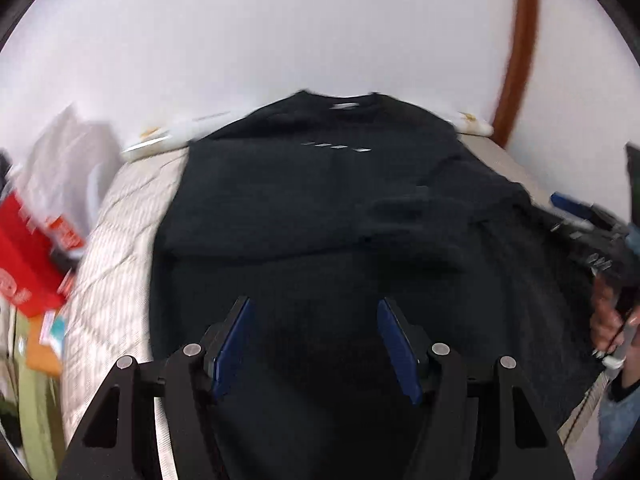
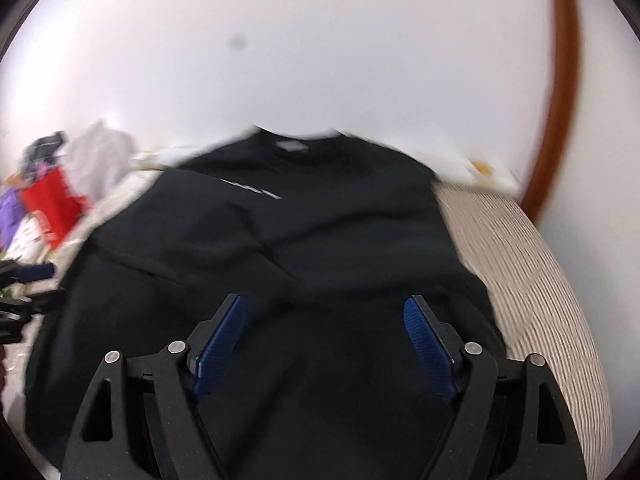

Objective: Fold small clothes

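A black T-shirt (image 1: 320, 208) lies spread on a bed with a striped cover, neck toward the wall, both sleeves folded in over the body. It also shows in the right wrist view (image 2: 312, 232). My left gripper (image 1: 314, 308) is open and empty, hovering over the shirt's lower part. My right gripper (image 2: 326, 308) is open and empty over the shirt's lower part too. The right gripper also shows at the right edge of the left wrist view (image 1: 588, 220); the left gripper shows at the left edge of the right wrist view (image 2: 24, 280). Both views are motion-blurred.
The striped bed cover (image 2: 532, 264) shows bare to the shirt's right and also to its left (image 1: 116, 240). A red box (image 1: 28, 256) and white clothes (image 1: 68, 160) sit left of the bed. A white wall and a brown wooden frame (image 2: 560, 120) stand behind.
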The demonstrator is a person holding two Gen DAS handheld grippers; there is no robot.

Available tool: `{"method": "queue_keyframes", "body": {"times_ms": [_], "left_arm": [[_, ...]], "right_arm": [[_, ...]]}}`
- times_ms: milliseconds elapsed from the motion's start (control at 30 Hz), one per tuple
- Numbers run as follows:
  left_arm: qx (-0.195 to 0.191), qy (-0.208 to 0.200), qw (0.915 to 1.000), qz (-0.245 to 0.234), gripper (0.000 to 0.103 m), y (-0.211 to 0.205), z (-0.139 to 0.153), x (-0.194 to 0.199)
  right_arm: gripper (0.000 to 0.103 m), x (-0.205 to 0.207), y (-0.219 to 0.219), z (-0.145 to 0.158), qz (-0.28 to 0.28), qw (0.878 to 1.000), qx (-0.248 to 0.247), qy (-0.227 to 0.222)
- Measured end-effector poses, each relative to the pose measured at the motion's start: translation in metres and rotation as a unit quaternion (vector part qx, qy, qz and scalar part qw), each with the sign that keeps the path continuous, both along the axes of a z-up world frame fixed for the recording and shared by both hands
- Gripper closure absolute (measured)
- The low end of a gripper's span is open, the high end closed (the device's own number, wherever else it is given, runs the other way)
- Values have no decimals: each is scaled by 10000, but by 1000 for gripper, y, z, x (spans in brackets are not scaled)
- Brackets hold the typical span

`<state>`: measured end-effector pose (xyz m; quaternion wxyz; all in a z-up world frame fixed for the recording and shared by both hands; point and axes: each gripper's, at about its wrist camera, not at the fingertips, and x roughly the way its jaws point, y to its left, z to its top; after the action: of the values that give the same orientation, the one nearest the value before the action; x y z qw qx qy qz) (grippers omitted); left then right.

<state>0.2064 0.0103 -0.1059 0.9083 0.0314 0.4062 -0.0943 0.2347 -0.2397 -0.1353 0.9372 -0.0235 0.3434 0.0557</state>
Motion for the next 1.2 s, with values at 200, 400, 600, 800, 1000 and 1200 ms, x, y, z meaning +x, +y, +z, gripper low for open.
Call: {"method": "queue_keyframes", "body": {"times_ms": [200,400,600,800,1000,1200], "left_arm": [[123,45,9988,-468,42,-75,-4,32],[689,-19,9952,-688,42,-135,-31,51],[1242,-74,9903,-621,42,-166,-57,64],[1596,-328,9857,-430,41,-180,-69,70],[1078,-463,9922,-429,87,-154,-41,77],[641,-1068,9918,290,87,-67,17,77]], "right_arm": [[79,9,-42,-43,-420,9976,157,524],[82,18,-56,-60,-456,9957,407,702],[82,21,-67,-66,-434,9927,772,823],[82,20,-70,-67,-437,9916,898,819],[82,20,-69,-67,-440,9917,879,826],[82,21,-68,-66,-449,9920,840,826]]}}
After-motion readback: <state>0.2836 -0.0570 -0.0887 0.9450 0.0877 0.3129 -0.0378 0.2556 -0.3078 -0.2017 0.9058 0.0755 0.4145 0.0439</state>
